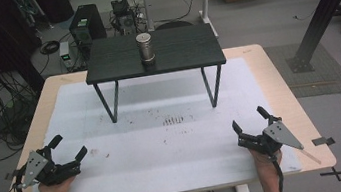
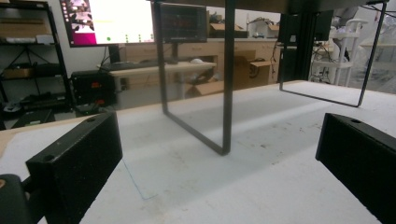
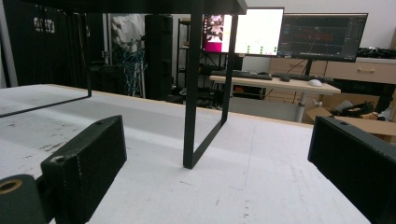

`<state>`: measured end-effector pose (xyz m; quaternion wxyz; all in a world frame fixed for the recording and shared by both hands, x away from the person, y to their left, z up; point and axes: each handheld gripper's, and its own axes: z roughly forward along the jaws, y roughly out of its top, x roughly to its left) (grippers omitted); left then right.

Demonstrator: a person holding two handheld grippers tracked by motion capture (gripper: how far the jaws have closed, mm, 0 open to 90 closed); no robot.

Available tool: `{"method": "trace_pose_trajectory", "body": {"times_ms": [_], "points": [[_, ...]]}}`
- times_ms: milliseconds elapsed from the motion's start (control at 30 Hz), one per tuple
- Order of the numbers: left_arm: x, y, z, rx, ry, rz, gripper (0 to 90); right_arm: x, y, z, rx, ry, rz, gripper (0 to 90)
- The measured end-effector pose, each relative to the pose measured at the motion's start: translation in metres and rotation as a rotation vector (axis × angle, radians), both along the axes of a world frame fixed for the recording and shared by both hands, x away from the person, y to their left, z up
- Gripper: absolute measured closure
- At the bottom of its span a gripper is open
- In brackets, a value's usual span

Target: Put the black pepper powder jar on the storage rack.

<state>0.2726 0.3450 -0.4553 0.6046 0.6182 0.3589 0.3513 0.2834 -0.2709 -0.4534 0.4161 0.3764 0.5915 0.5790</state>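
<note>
A metal can [image 1: 145,47] is stood upright on the black stand [image 1: 183,54], lid on. L gripper [image 1: 66,147] & R gripper [image 1: 248,118] are held wide open, empty, near the stand, on the white mat [image 1: 165,142].

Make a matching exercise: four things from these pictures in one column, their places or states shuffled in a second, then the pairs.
Things:
1. metal can
2. left gripper
3. right gripper
4. black shelf

Places or states:
A. open, near table's right front corner
B. stands on thin legs over the white mat
C. upright on the shelf top
D. open, near table's left front corner

Pairs: 1-C, 2-D, 3-A, 4-B
</note>
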Motion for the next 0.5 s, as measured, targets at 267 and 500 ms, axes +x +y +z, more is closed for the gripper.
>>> {"method": "trace_pose_trajectory", "body": {"times_ms": [267,500], "points": [[0.0,0.0003,-0.0001,-0.003,0.0,0.0,1.1,0.0,0.0,0.0,0.001,0.0,0.0,4.2],[-0.0003,0.0001,-0.0001,0.0,-0.003,0.001,0.2,-0.0002,-0.0001,-0.0001,0.001,-0.003,-0.002,4.2]]}}
